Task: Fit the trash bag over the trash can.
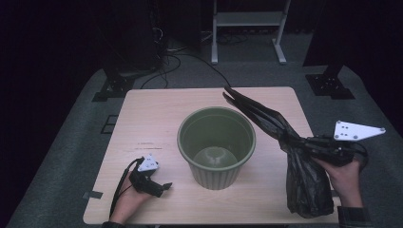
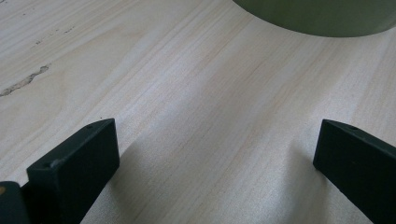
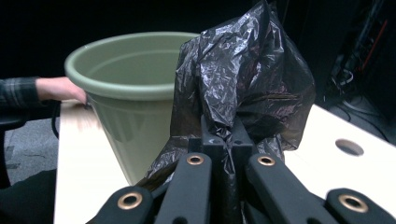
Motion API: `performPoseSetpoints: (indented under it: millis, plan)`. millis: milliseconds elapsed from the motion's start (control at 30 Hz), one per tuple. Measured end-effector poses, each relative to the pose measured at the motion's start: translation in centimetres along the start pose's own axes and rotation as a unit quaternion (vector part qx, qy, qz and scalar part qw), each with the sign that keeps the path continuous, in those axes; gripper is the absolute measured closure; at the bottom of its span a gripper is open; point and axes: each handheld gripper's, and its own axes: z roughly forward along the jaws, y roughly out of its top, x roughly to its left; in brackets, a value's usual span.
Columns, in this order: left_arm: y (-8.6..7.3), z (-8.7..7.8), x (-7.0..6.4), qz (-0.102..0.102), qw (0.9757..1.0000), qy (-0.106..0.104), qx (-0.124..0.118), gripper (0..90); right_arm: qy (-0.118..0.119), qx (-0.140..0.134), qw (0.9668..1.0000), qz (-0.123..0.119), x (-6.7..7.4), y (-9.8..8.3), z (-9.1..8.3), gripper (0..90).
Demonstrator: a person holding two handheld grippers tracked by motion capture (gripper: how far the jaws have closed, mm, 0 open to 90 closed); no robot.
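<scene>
Up right, right gripper (image 1: 309, 142) pinching black bag (image 1: 304, 180).

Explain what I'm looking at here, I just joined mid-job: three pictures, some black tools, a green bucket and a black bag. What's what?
No robot arm here: a person holds a hand-held claw in each hand at a wooden table. The wide picture is taken from above the person's side, looking forward and down. The other two come from small cameras riding on each claw, looking along its black jaws.

The left claw rests low on the table near the front edge, its jaws wide apart with bare wood between them, as the left gripper view shows. A green plastic bucket stands upright and empty in the middle of the table.

The right claw is shut on a black plastic bag, pinched partway up; the lower part hangs to the table and the rest sticks up toward the far edge. In the right gripper view the bag bunches above the closed jaws.
</scene>
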Motion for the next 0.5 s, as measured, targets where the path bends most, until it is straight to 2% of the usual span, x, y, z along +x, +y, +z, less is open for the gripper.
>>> performPoseSetpoints:
  millis: [200, 500]
  plan:
    - [0.0, 0.0, 0.0, -0.001, 1.0, 0.001, 0.0, 0.0, 0.02, -0.012, 0.9996, -0.017, 1.2, 1.4, -0.7, 89.3]
    - [0.0, 0.0, 0.1, -0.001, 1.0, 0.002, 0.001, 0.0, 0.043, -0.012, 0.9983, -0.038, 3.6, 2.1, -1.4, 89.3]
